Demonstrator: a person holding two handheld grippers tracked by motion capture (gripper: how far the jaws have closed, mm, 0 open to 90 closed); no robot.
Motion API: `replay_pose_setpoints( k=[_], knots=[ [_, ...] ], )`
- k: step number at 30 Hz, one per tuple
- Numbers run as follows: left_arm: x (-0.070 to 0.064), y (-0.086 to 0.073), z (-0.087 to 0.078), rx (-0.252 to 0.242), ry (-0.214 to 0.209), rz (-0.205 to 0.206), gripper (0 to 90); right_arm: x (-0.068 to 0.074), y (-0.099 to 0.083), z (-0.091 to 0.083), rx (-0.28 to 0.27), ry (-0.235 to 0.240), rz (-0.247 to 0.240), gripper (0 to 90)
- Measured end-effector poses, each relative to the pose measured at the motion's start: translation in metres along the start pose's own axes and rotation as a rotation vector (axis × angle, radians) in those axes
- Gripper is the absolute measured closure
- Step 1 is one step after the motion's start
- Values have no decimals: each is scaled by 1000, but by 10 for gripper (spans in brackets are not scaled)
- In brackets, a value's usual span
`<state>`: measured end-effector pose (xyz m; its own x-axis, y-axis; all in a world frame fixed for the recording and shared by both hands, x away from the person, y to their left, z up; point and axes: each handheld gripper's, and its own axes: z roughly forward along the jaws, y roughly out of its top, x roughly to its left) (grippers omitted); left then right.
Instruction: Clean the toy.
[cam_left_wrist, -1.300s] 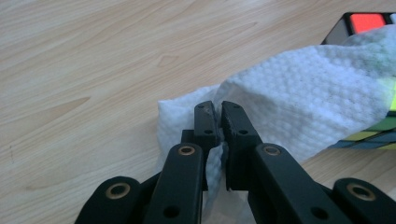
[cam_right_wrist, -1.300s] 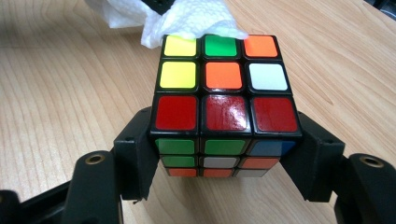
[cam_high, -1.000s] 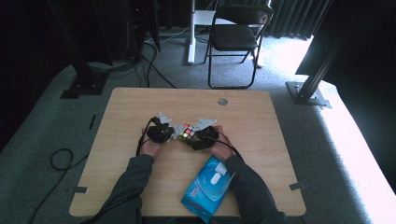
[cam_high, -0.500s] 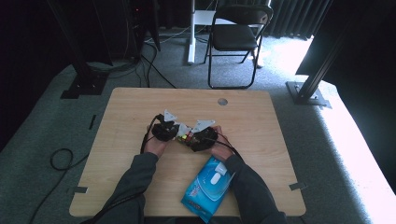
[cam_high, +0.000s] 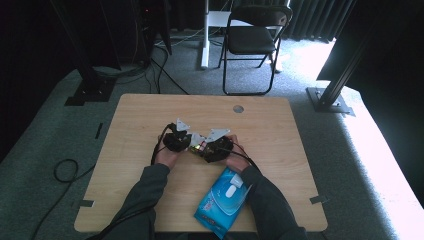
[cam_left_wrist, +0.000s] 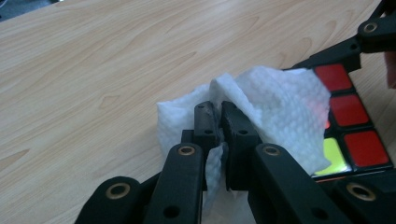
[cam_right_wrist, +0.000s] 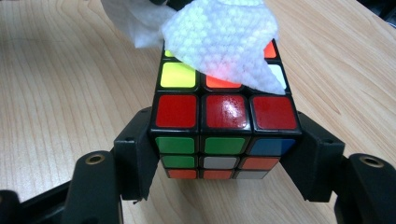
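A scrambled Rubik's cube (cam_right_wrist: 224, 135) stands on the wooden table (cam_high: 280, 130), clamped at its sides by my right gripper (cam_right_wrist: 225, 154). Its top face shows red, yellow and orange stickers. A white wet wipe (cam_right_wrist: 224, 37) lies draped over the far part of that top face. My left gripper (cam_left_wrist: 215, 114) is shut on the wipe (cam_left_wrist: 275, 107) and presses it against the cube (cam_left_wrist: 362, 147). In the high view both grippers, left (cam_high: 176, 140) and right (cam_high: 217, 147), meet at mid-table with the cube (cam_high: 200, 147) between them.
A blue pack of wet wipes (cam_high: 224, 202) lies near the table's front edge, by the right forearm. A round cable hole (cam_high: 238, 108) sits at the back of the table. A folding chair (cam_high: 252, 37) stands beyond the table.
The left gripper has come in rightwards with the wipe, which now covers part of the cube's top. The right gripper keeps the cube in place.
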<state>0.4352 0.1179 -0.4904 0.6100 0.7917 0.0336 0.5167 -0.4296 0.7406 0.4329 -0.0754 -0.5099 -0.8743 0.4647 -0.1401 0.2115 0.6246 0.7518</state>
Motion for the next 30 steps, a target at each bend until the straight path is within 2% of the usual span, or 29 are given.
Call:
replay_pose_setpoints(
  k=[11,19,25,30],
  knots=[
    [0,-11,10,42,-12,10,857,-1,0,-2,-15,-4,5,343],
    [0,-16,15,51,-15,3,857,-1,0,-2,-16,-6,6,342],
    [1,-14,13,32,-20,-16,857,0,0,-1,-15,9,-1,343],
    [3,-11,10,6,-28,-30,857,3,0,0,-4,12,-34,343]
  ],
)
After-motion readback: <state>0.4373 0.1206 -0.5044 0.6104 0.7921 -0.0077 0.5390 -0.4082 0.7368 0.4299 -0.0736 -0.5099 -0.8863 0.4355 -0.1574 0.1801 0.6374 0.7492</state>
